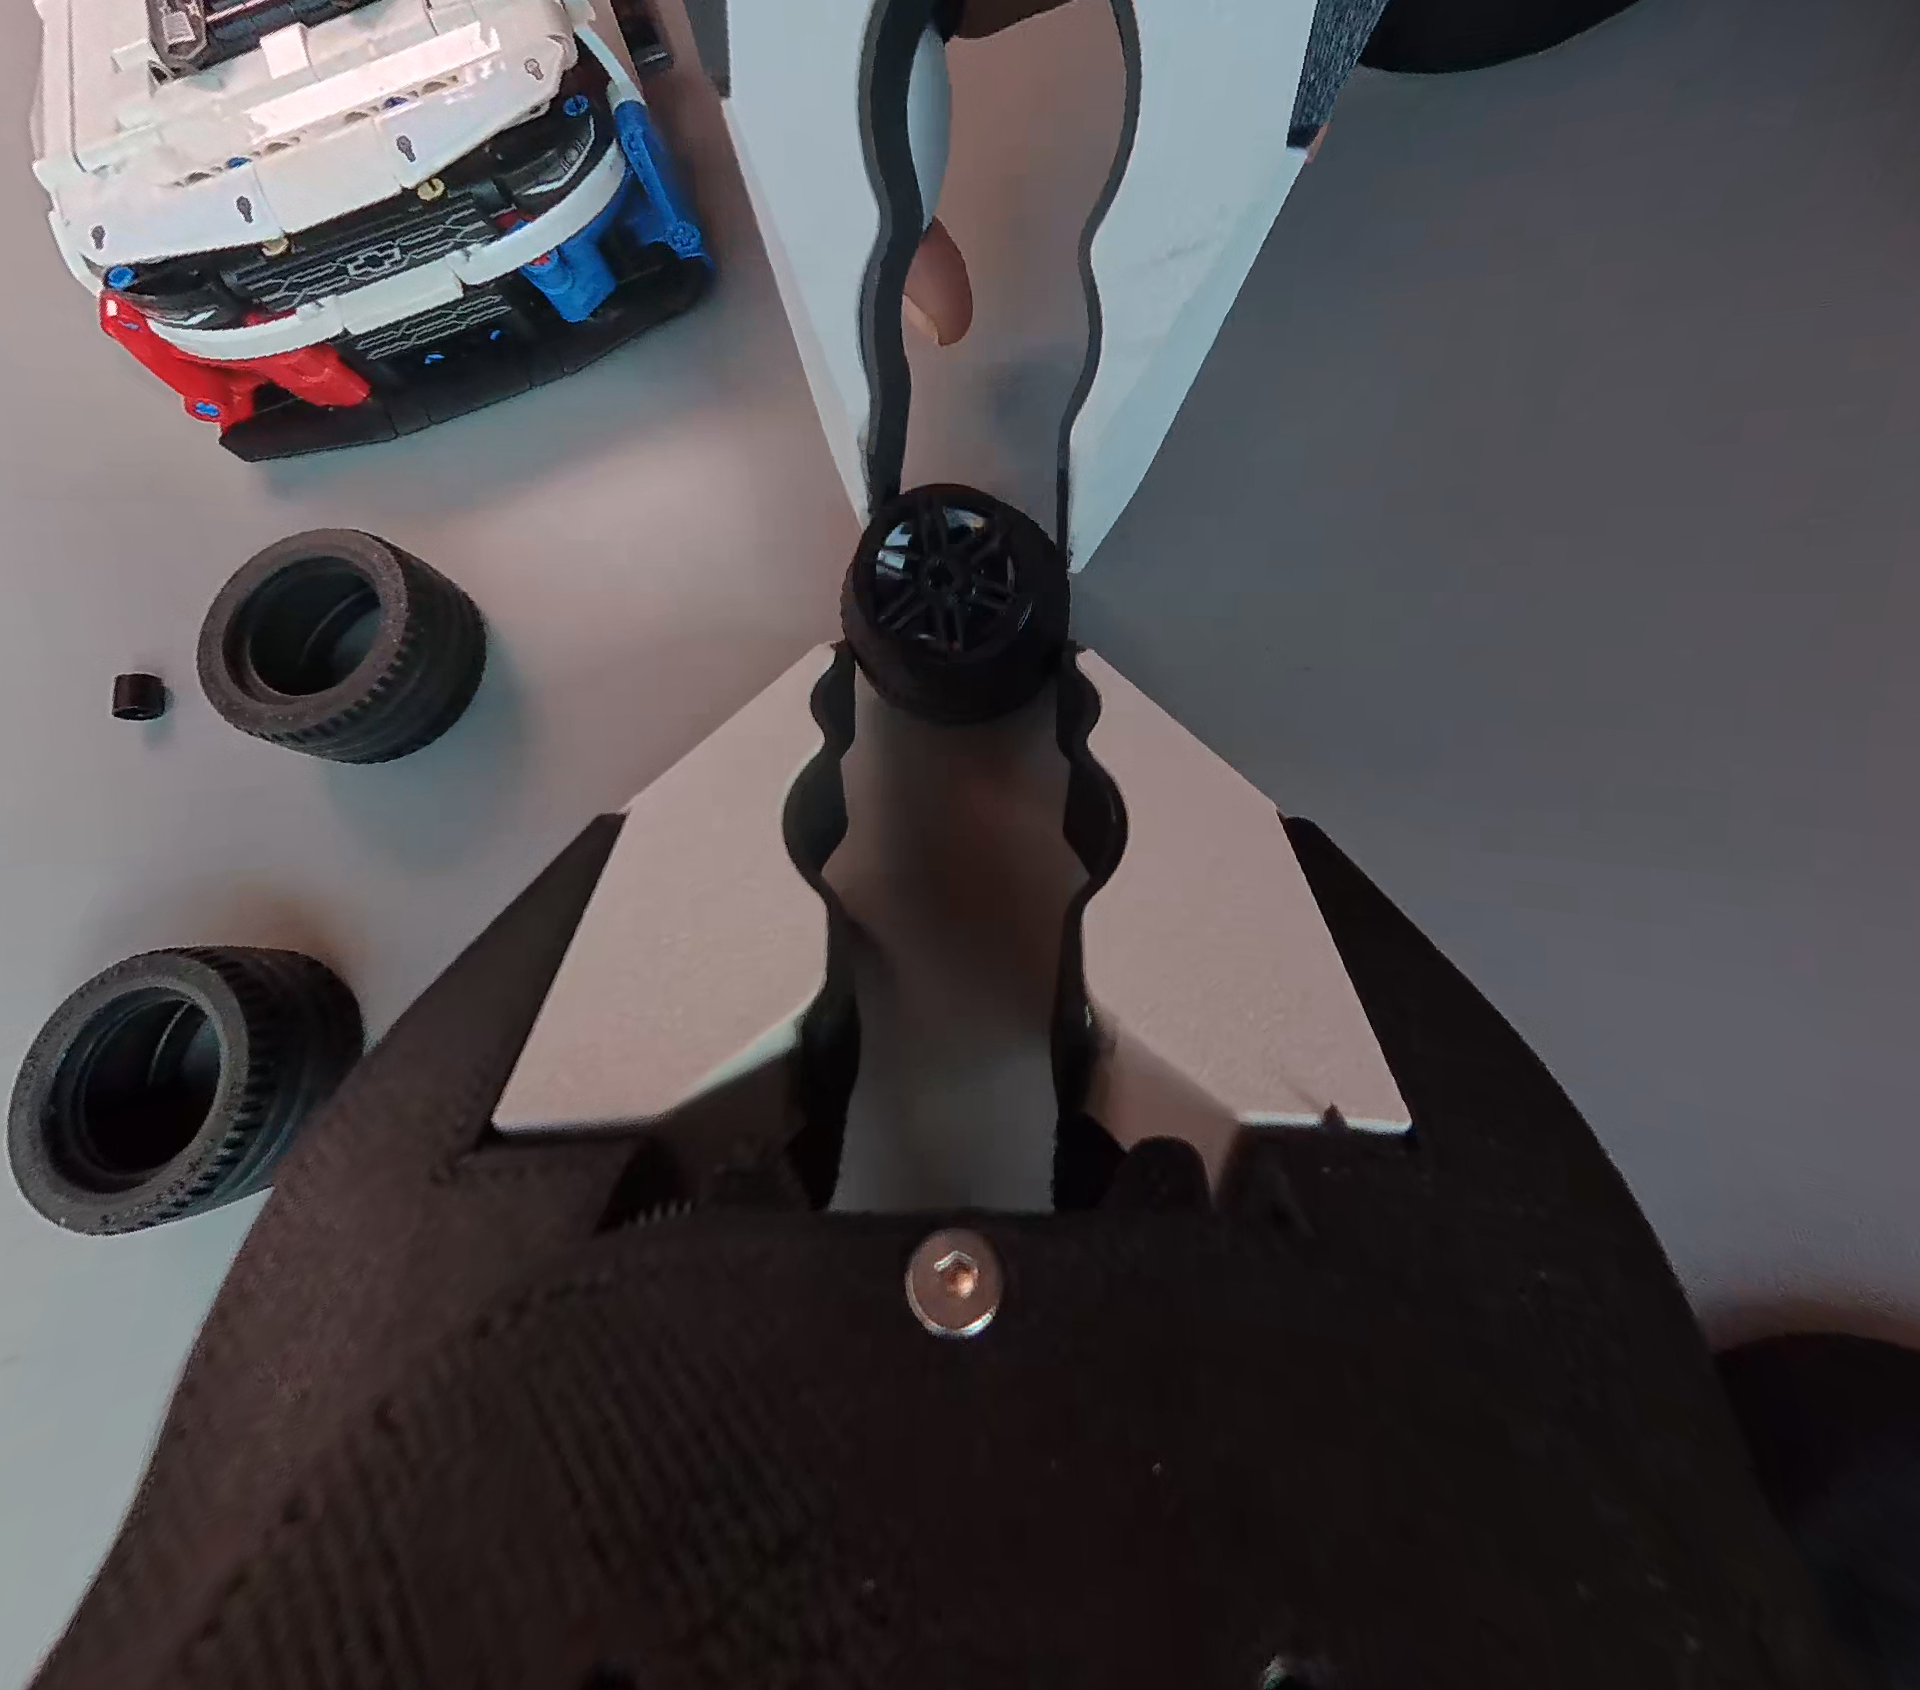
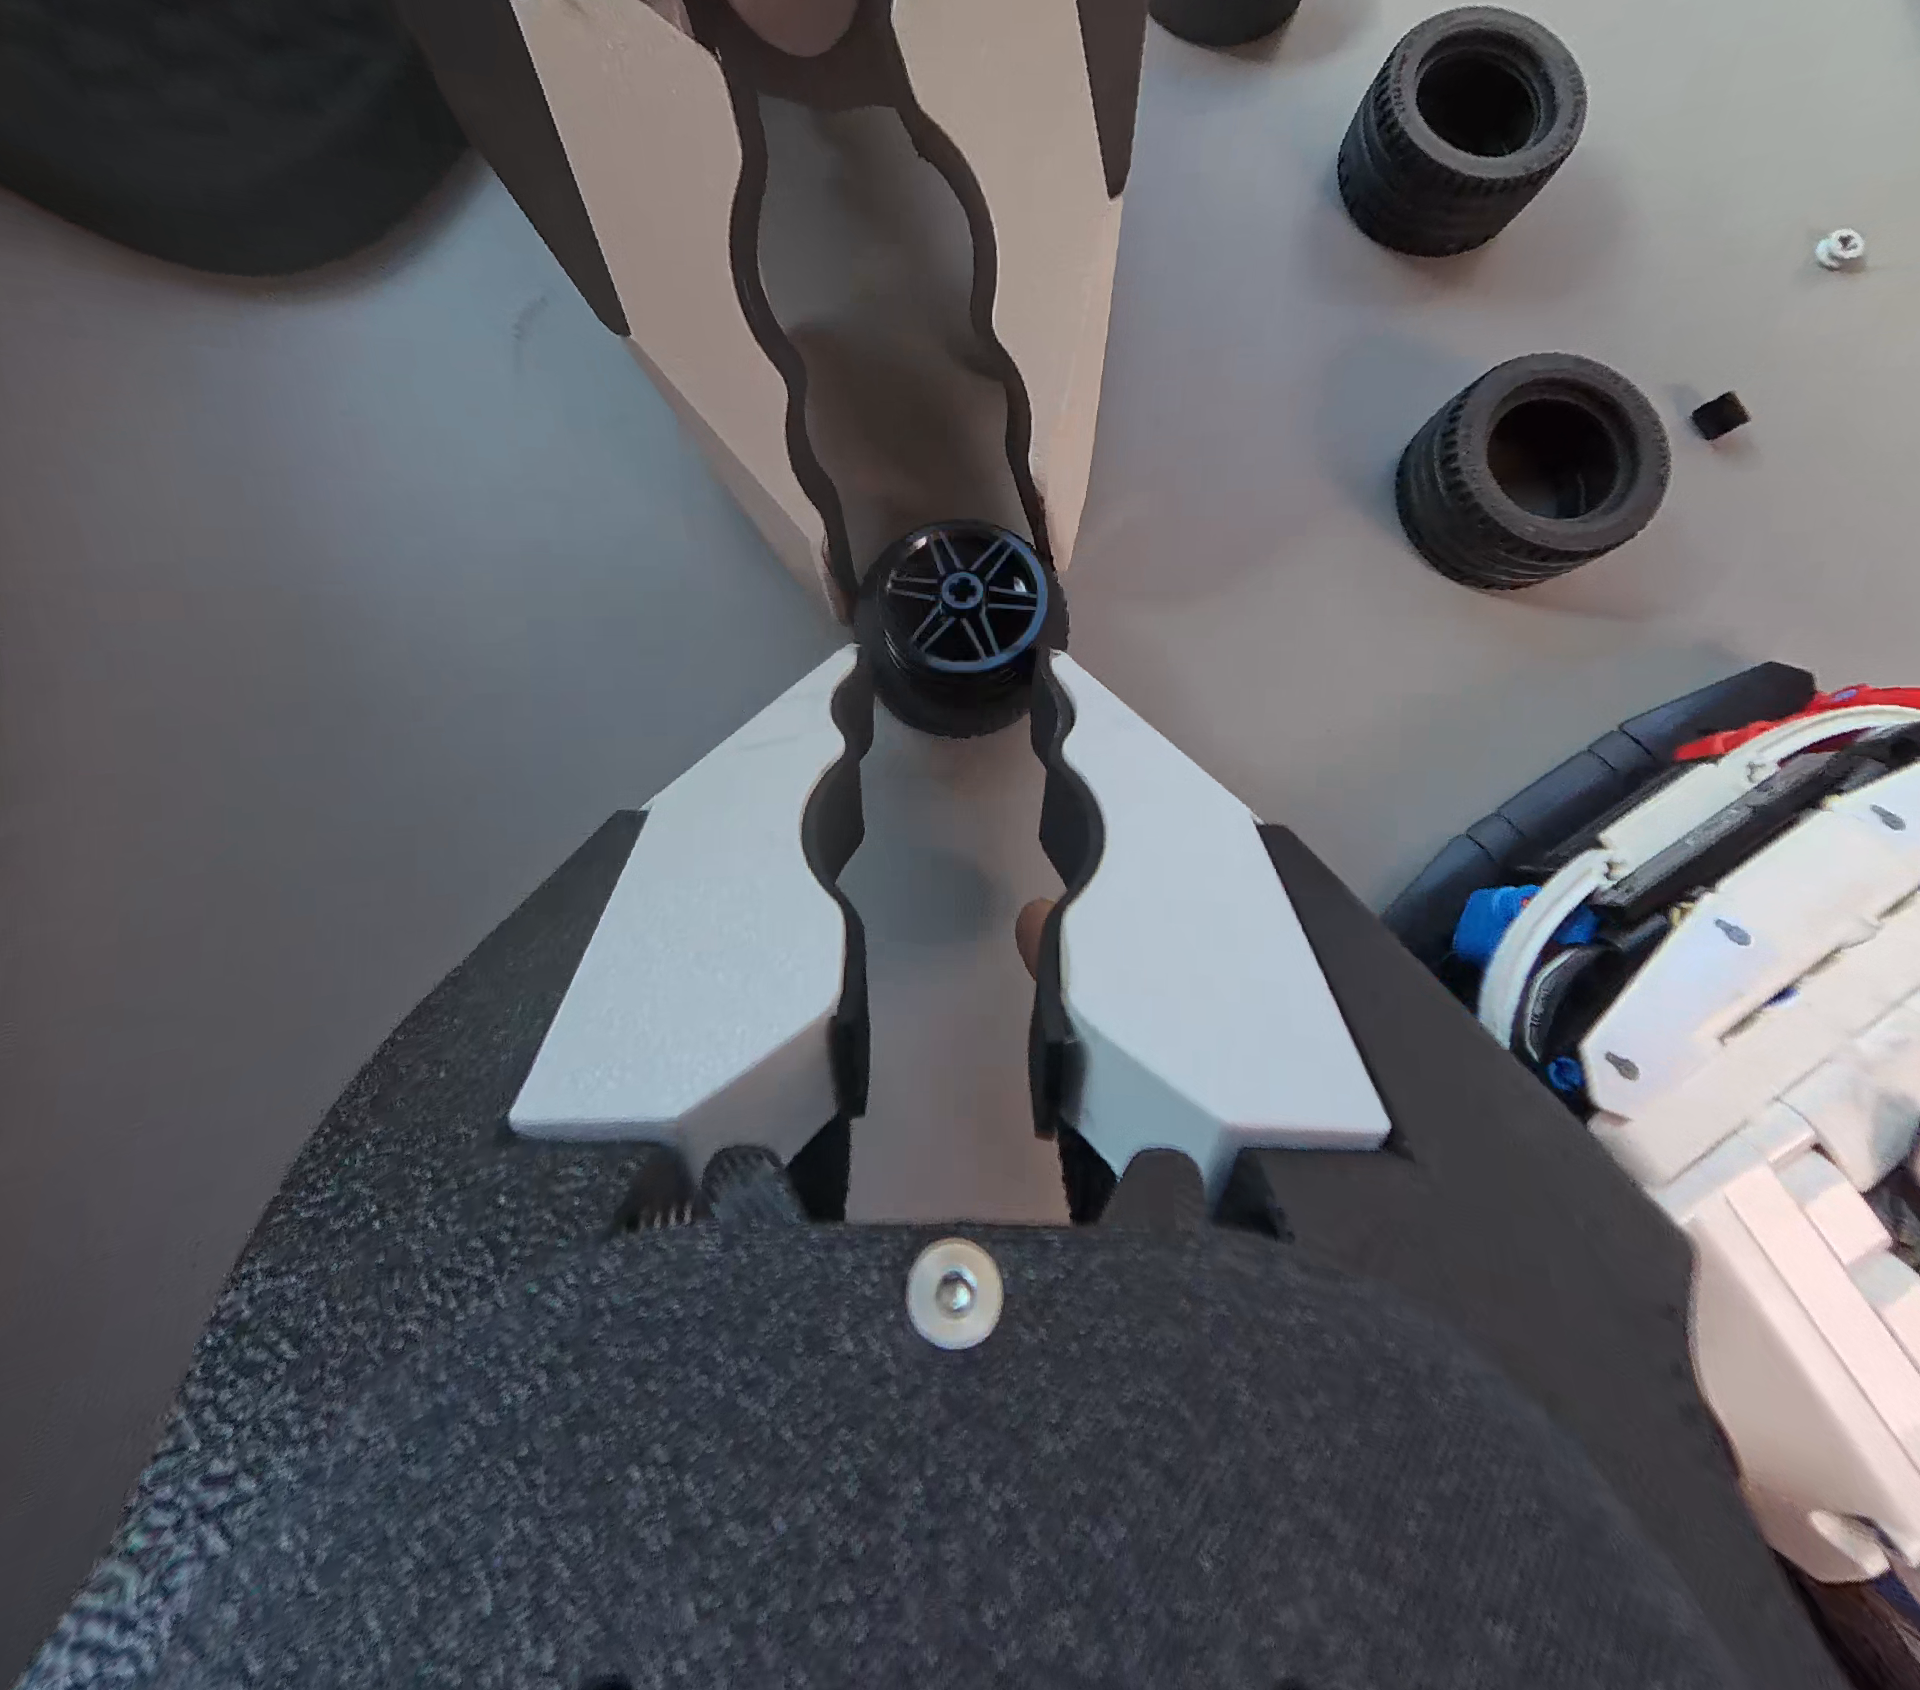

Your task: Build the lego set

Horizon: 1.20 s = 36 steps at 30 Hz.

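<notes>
Both tongs meet tip to tip over the grey bench: my left tongs and my right tongs each pinch the same small black wheel from opposite ends. Its axle axis runs along the fingers, spoked face toward each camera. Beyond lie two empty tyres, then the white lego car.

Left gripper, right gripper tip to tip, jaws clamped.
</notes>
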Motion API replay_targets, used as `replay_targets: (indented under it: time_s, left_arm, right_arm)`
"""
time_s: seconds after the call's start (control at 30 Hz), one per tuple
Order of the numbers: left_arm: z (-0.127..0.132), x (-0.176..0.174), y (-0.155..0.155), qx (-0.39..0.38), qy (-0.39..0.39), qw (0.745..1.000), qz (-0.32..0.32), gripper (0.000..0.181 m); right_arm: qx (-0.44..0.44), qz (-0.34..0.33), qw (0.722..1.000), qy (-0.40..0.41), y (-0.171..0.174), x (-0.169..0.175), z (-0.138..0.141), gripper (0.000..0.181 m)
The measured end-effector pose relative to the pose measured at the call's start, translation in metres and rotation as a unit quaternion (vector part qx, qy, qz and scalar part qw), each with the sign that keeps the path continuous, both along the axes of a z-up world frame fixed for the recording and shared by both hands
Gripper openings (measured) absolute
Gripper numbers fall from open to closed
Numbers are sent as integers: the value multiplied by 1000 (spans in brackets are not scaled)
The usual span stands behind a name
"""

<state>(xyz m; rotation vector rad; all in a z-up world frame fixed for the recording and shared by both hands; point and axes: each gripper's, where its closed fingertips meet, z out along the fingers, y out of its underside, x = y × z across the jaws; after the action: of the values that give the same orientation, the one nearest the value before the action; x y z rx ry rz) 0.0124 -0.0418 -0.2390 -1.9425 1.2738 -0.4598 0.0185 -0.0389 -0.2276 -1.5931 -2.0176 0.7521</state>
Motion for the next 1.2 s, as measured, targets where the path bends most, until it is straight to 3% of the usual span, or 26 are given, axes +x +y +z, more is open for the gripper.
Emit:
replay_targets:
  time_s: [0.6, 0.7, 0.87, 1.03, 1.2]
  left_arm:
    - [2, 1, 1, 28, -4, 1000, -1, 39]
    - [3, -2, 2, 40, 1, 999, -1, 38]
    - [8, -7, 7, 74, 4, 997, 6, 38]
    - [26, -6, 9, 117, -20, 993, 14, 37]
    - [47, -5, 6, 178, -53, 983, 8, 37]
  right_arm:
    - [-15, -10, 1000, 25, 1, -2, 0, 24]
    - [-29, -20, 998, 51, 3, 0, 4, 39]
    - [-130, -65, 985, 89, 6, 2, 21, 44]
    - [-270, -140, 947, 108, 10, -6, 32, 67]
    - [-391, -154, 901, 110, 7, -16, 36, 60]
